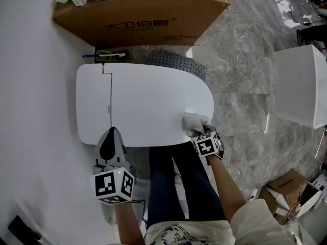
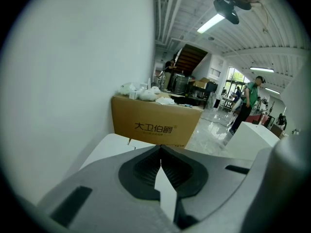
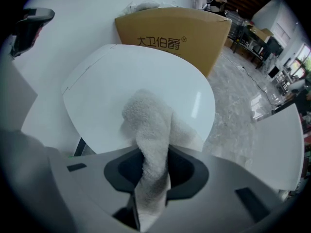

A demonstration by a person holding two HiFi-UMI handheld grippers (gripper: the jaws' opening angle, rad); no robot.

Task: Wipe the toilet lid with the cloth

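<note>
The white toilet lid [image 1: 148, 103] lies shut below me, its rounded front end at the right of the head view. A white fluffy cloth [image 1: 195, 121] rests on the lid's near right edge, and my right gripper [image 1: 198, 135] is shut on it. In the right gripper view the cloth [image 3: 148, 125] bunches out from between the jaws onto the lid [image 3: 126, 81]. My left gripper [image 1: 110, 143] hovers over the lid's near left edge, its jaws shut with nothing between them. The left gripper view shows the closed tips [image 2: 160, 152] over the lid [image 2: 109, 147].
A brown cardboard box [image 1: 143, 14] with white items on top stands behind the toilet against the white wall [image 1: 30, 111]. A dark dotted mat [image 1: 179, 63] lies beside it. Another white fixture [image 1: 304, 86] stands on the grey marble floor [image 1: 245, 60] at right. My legs [image 1: 179, 188] are below.
</note>
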